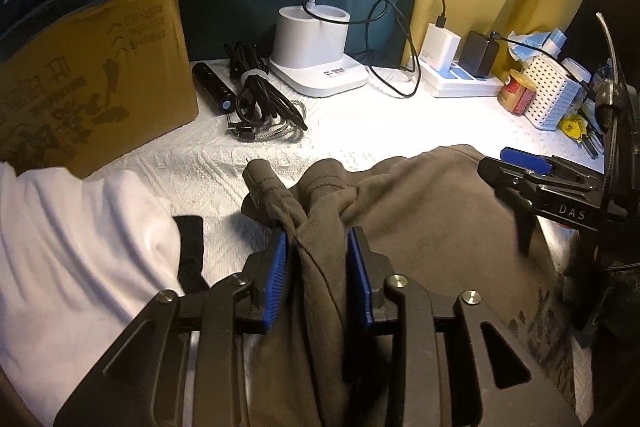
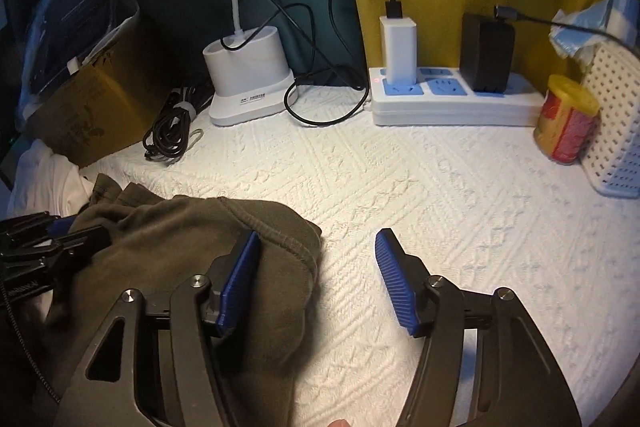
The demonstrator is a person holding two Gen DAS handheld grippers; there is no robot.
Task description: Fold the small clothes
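While left hand-held gripper (image 1: 318, 255) pinches bunched olive garment (image 1: 420, 211), right hand-held gripper (image 2: 316, 267) gapes wide at its hem, bare quilted cloth (image 2: 460, 195) rightward.

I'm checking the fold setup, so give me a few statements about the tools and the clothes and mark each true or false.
1. The left tool is clamped on bunched olive cloth. True.
2. The right tool is shut on the cloth. False: its fingers stand apart, with the cloth edge by one finger and bare cover between them.
3. A white garment lies left of the olive cloth in the left wrist view. True.
4. The lamp base stands on the box. False: it stands on the cover beside the box.
5. Two chargers are plugged into the power strip. True.
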